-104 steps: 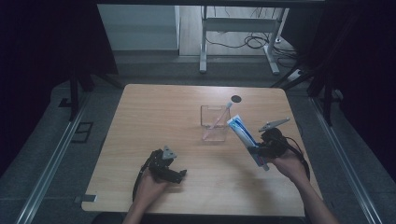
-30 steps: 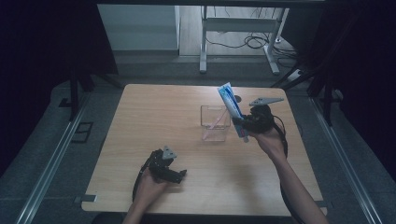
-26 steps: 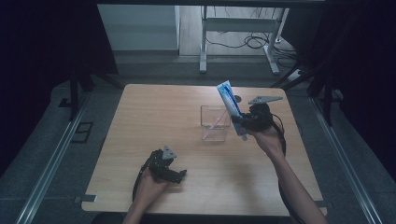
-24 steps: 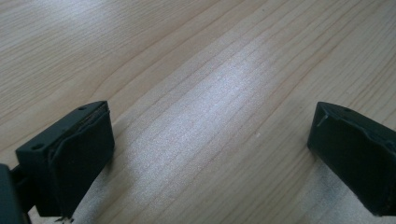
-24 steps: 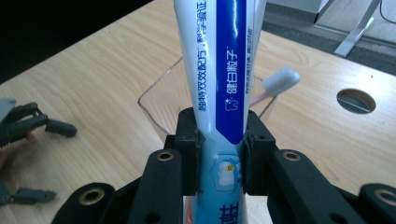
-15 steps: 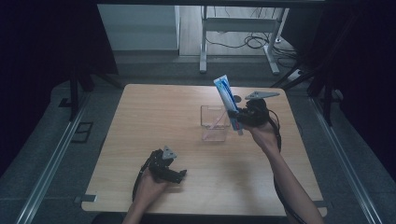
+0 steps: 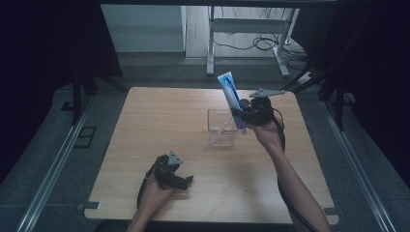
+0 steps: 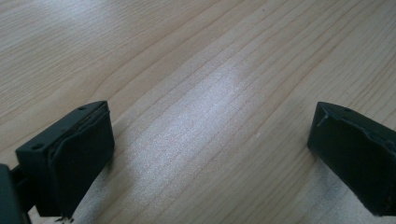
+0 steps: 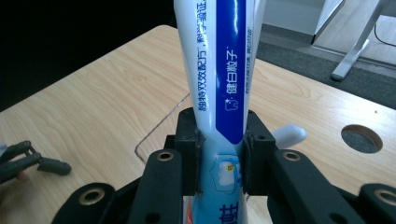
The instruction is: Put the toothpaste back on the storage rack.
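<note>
My right gripper [image 7: 241, 117] is shut on the lower part of a blue and white toothpaste tube [image 7: 229, 92], which stands nearly upright, leaning a little to the left. It hangs just right of a clear plastic container [image 7: 220, 130] in the middle of the table. In the right gripper view the tube [image 9: 224, 70] rises between the pads [image 9: 189, 154] of that gripper [image 9: 220, 156], with the container's rim [image 9: 156, 126] behind it. My left gripper [image 7: 175, 177] rests on the table near the front edge, open with nothing between its fingers [image 8: 74, 158].
A thin pinkish item [image 7: 226, 124] leans inside the container, and a pale rounded end [image 9: 289, 134] shows beside the tube. A round hole [image 9: 362, 137] is cut in the wooden table [image 7: 159, 121]. Dark floor, rails and desk legs lie beyond the table.
My right gripper has carried the tube from the table's right front up and left to the container's right side. The left gripper has stayed put.
</note>
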